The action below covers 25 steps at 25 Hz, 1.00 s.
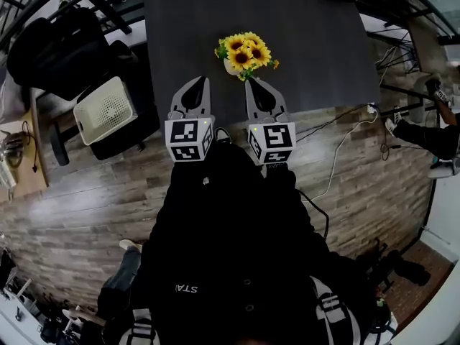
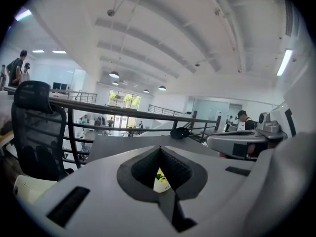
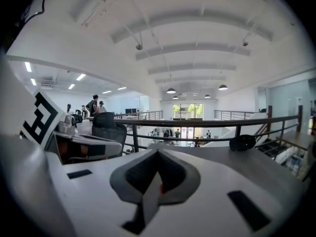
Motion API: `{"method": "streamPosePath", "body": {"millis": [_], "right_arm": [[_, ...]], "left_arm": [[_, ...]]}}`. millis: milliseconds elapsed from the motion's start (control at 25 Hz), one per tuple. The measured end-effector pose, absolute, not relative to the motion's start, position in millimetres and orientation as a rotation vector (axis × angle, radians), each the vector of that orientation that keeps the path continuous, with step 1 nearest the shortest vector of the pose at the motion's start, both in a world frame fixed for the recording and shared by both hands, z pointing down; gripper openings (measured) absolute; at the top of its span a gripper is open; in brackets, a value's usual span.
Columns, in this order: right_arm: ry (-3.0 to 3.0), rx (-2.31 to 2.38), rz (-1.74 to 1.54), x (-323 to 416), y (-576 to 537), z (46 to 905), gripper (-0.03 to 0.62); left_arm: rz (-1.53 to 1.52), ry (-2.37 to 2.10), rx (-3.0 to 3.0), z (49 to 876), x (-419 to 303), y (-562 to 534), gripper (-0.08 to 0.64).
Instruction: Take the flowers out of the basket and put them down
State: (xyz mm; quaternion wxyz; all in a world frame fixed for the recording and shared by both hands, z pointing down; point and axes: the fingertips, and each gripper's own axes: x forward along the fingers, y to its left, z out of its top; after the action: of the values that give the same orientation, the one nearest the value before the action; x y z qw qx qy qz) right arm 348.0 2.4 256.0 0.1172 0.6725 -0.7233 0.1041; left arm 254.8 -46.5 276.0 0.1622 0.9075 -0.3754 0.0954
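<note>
— Where do the flowers sit?
— The sunflowers (image 1: pixel 245 52) stand in a pale pot (image 1: pixel 231 66) on the dark table (image 1: pixel 309 42). They are just beyond the tips of the right gripper (image 1: pixel 251 83), and ahead and to the right of the left gripper (image 1: pixel 199 82).
— And the jaws?
— Both pairs are pressed together with nothing between them. The left gripper view catches only a sliver of yellow bloom past its tips.
— The basket?
— A white perforated basket (image 1: pixel 104 110) lies well off to the left gripper's left, beside the table and apart from the flowers.
</note>
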Motion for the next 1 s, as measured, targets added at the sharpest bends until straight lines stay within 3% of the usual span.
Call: {"method": "streamPosePath", "body": {"millis": [1000], "right_arm": [[-2.24, 2.012, 0.06, 376.3, -4.0, 172.0, 0.012]], "left_arm": [[0.129, -1.186, 2.737, 196.7, 296.9, -41.7, 0.0]]}}
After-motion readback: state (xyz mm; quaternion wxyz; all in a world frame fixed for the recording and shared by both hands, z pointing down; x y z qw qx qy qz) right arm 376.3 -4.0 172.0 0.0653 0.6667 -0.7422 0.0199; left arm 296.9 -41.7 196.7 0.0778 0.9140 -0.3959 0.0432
